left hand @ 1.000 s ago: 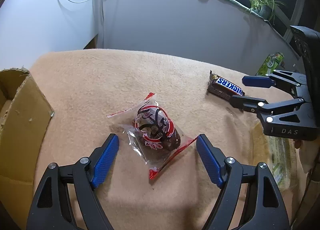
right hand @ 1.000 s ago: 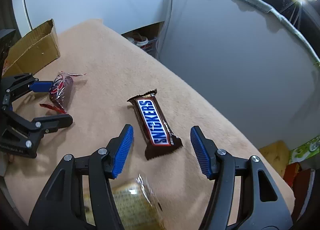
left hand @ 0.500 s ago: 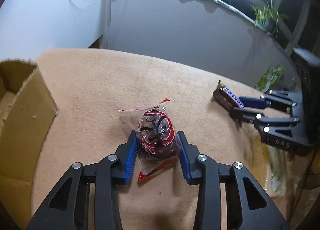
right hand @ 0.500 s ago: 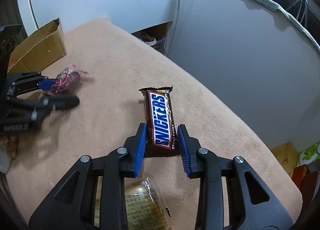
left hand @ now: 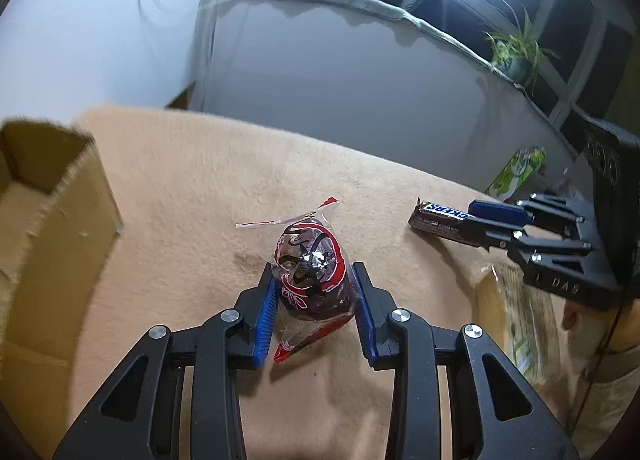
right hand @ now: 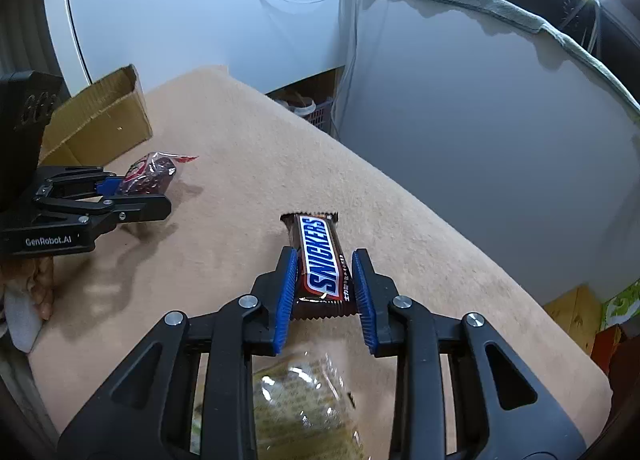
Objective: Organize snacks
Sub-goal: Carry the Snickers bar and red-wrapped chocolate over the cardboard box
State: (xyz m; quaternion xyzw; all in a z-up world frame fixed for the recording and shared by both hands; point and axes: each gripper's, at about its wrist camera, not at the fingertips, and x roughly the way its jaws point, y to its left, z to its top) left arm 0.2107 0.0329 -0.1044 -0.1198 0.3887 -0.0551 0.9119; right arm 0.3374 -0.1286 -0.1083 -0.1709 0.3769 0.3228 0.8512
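Observation:
My left gripper (left hand: 314,300) is shut on a red-and-clear wrapped snack (left hand: 310,272) and holds it just above the beige blanket (left hand: 192,179). It also shows in the right wrist view (right hand: 150,173), held by the left gripper (right hand: 140,195). My right gripper (right hand: 325,288) is shut on a Snickers bar (right hand: 322,260), lifted off the blanket. In the left wrist view the bar (left hand: 440,217) sticks out of the right gripper (left hand: 486,219) at the right.
An open cardboard box (left hand: 44,227) stands at the left edge; it also shows in the right wrist view (right hand: 100,119). A yellow-green clear packet (right hand: 296,408) lies under my right gripper. A grey partition (left hand: 340,79) rises behind the table.
Both grippers closed on their snacks, the left on the red wrapped snack, the right on the Snickers bar. Both snacks have since risen off the blanket.

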